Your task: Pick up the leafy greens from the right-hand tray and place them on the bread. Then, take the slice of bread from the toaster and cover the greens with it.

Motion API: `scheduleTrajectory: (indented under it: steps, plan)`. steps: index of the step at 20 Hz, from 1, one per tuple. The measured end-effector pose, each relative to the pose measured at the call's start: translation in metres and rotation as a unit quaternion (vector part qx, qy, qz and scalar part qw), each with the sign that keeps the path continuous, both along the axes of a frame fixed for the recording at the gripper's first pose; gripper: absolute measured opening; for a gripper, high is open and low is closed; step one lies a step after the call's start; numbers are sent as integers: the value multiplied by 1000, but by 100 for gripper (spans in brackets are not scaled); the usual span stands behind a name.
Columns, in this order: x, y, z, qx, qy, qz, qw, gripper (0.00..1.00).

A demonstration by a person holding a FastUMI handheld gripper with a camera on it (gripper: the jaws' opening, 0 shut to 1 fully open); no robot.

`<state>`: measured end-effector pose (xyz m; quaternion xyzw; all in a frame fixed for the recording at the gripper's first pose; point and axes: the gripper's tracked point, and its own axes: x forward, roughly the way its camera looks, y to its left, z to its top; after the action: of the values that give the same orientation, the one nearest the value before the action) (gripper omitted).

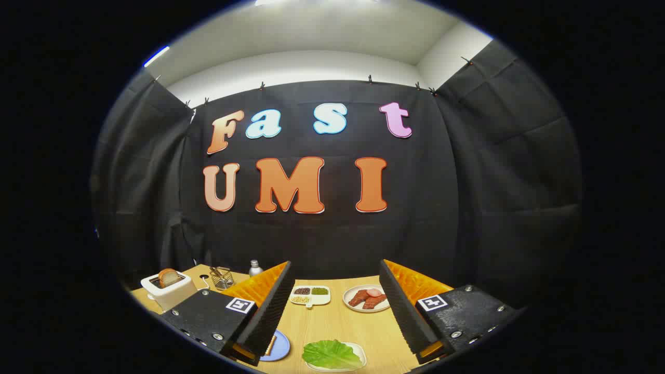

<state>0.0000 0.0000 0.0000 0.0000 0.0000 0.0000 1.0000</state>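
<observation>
My gripper (332,332) hung above the wooden table (337,324), its two fingers (270,311) spread wide with nothing between the ribbed black pads — only bare tabletop and dishes showed through the gap.

The leafy greens (330,354) lay on a small white tray (360,354), low between the fingers and a little toward my right finger, nearer me than the fingertips. The leaf was flat and untouched, apart from both pads.

Just beside the left finger, partly hidden behind it, sat a blue plate (279,347). A thin tan edge showed against the finger there — possibly the bread, but too little was visible for me to tell.

Beyond the fingertips, mid-table, stood a white divided dish (310,295) with dark, green and pale fillings in its compartments. To its right was a white plate of reddish meat pieces (367,298), with a pinkish slice on top.

Off to the left, well apart from the gripper, the white toaster (169,291) stood near the table edge with a slice of bread (168,277) upright in its slot, browned crust showing above the top. Behind it sat a wire basket (222,278) holding some utensils, and a small metal bottle (255,268) stood near the black cloth wall.
</observation>
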Motion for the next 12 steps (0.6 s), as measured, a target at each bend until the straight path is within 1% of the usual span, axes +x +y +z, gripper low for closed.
scheduleTrajectory:
  steps: [3, 6, 12]
  plan:
    - [1, 4, -4, 5, 9, 6, 1000, 98]
    - [5, 2, -7, 12, 13, 2, 1000, 98]
    - [7, 6, -10, 6, 14, 1, 1000, 98]
